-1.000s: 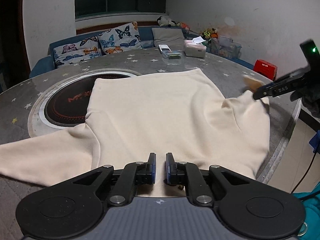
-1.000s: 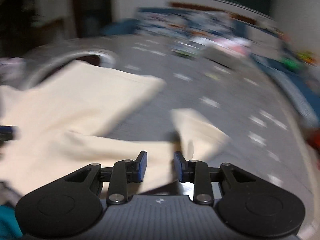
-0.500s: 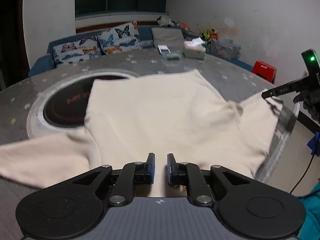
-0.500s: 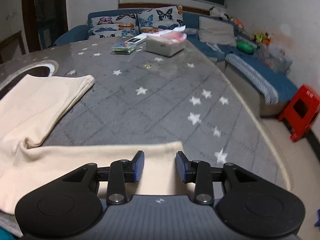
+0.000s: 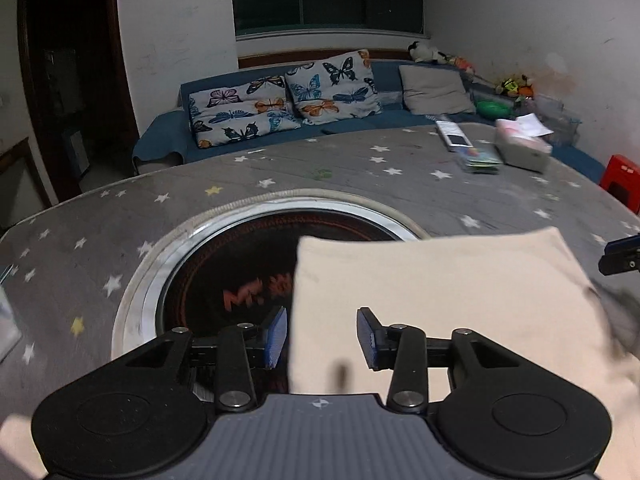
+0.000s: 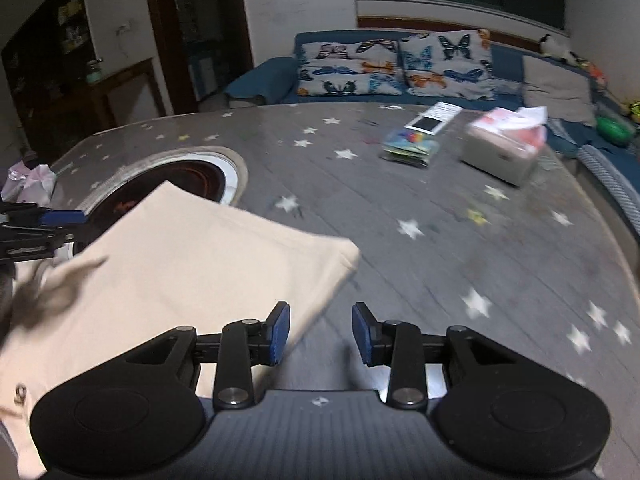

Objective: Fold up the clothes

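We are working on a cream long-sleeved top (image 5: 460,288) spread on the round grey star-patterned table (image 5: 360,176). In the left wrist view its body fills the frame from 3 to 6 o'clock, and its far edge overlaps the dark round inset (image 5: 240,264) at the table centre.

Left gripper (image 5: 322,336): the jaws are opening. The left edge of the cloth runs between them, but neither pad presses on it; we read the cloth as let go.

Right gripper (image 6: 320,334): the jaws stand apart. The folded right edge of the top (image 6: 208,272) passes just beside the left pad; only bare table shows in the gap. Nothing is gripped.

In the right wrist view a tissue box (image 6: 504,148), a phone (image 6: 434,118) and a stack of colourful cards (image 6: 410,146) lie at 1 o'clock, well apart from the garment.

Progress, as we judge it: the visible body forms a fairly neat panel with straight side edges, which suggests the sleeves are already tucked in. The lower part near the grippers is blurred, so we cannot confirm this. Remaining: at least one fold across the length to halve the panel, then smoothing.
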